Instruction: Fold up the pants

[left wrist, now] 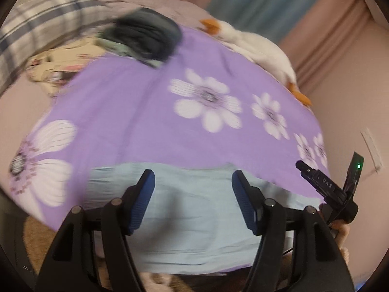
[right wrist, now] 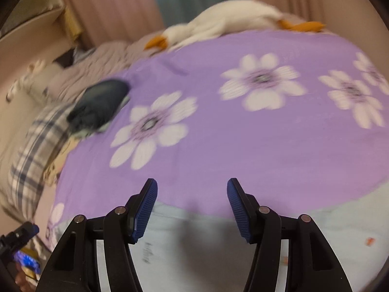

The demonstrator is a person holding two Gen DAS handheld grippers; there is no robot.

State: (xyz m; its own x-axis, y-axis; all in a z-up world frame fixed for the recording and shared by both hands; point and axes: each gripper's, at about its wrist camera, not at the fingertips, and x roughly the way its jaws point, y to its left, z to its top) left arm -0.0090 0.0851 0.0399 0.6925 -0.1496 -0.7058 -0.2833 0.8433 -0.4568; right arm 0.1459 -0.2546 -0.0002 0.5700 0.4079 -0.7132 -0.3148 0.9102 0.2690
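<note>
Pale blue pants [left wrist: 192,219] lie flat at the near edge of a purple flowered bedspread [left wrist: 150,112]. My left gripper [left wrist: 193,174] hovers above them, open, with nothing between its blue pads. In the right wrist view the same pale blue pants [right wrist: 194,243] stretch along the bottom, with small dark print and a few orange marks on the cloth. My right gripper [right wrist: 192,182] is open over their far edge and holds nothing. The right gripper's body [left wrist: 335,192] shows at the right edge of the left wrist view. Both views are blurred.
A dark folded garment [left wrist: 145,36] lies at the far left of the bed beside a plaid pillow [left wrist: 48,17]. A white plush goose [right wrist: 231,22] with orange beak and feet rests along the far edge. Pink and blue curtains [left wrist: 279,4] hang behind.
</note>
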